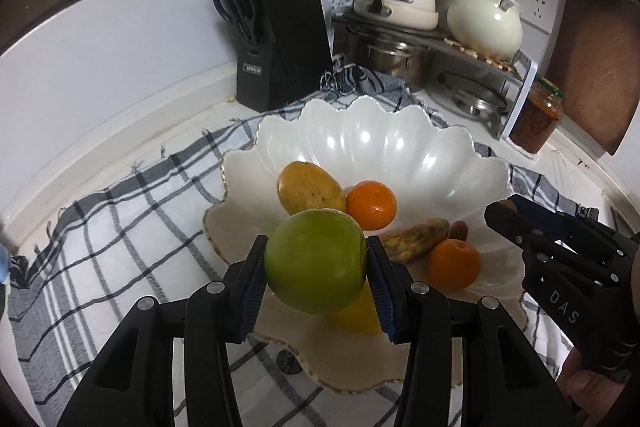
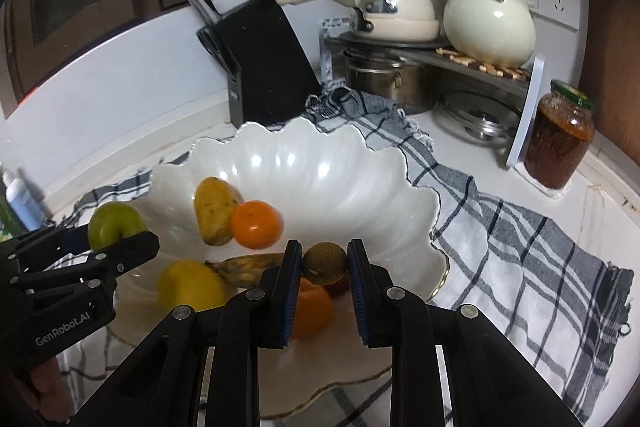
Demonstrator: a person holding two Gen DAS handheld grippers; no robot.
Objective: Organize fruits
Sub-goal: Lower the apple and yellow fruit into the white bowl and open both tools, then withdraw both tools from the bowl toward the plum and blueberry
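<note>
My left gripper (image 1: 316, 259) is shut on a green apple (image 1: 315, 261), held above the near rim of a white scalloped bowl (image 1: 380, 135). The same apple (image 2: 114, 225) shows at the left of the right wrist view. My right gripper (image 2: 324, 263) is shut on a small brown round fruit (image 2: 324, 263) over the bowl (image 2: 320, 155). Inside the bowl lie a mango (image 1: 310, 193), two oranges (image 1: 371, 205) (image 1: 454, 263), a spotted banana (image 1: 416, 239) and a yellow fruit (image 2: 190, 289). The right gripper's tip (image 1: 506, 213) shows in the left wrist view, over the bowl's right rim.
The bowl stands on a black-and-white checked cloth (image 2: 520, 235). Behind it are a black knife block (image 1: 280, 39), a rack with pots and a white kettle (image 1: 484, 23), and a jar of red sauce (image 2: 558, 143). A wooden board (image 1: 596, 59) leans at the right.
</note>
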